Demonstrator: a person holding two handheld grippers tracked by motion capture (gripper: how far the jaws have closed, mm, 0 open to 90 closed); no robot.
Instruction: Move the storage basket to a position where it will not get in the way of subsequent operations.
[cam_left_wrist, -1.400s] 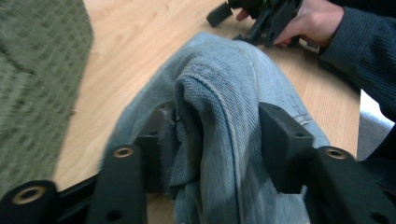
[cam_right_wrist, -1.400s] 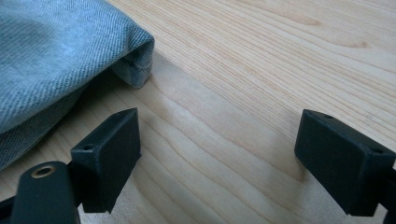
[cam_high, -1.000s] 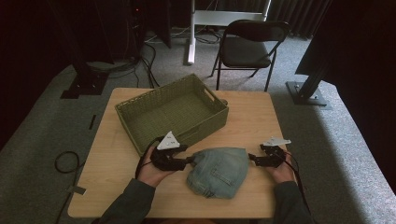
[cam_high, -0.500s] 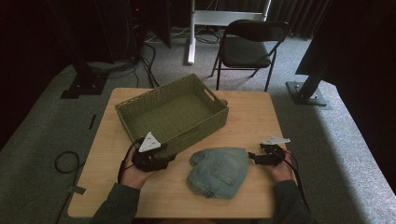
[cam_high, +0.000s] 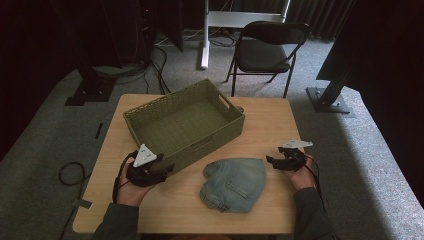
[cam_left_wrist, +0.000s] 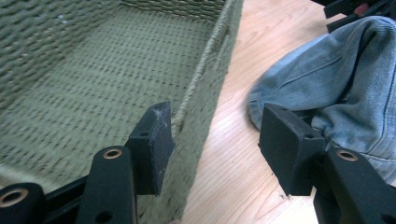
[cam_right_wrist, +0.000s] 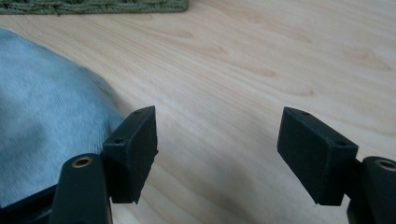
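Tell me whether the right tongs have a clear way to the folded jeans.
Probably yes. The right tongs stand open just beside the folded jeans, with only bare table between them; the basket sits off to the other side.

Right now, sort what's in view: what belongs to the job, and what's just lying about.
Job: jeans; basket; left gripper and right gripper, both open, touching nothing.
Lying about: chair; cable loop on the floor; stand bases.
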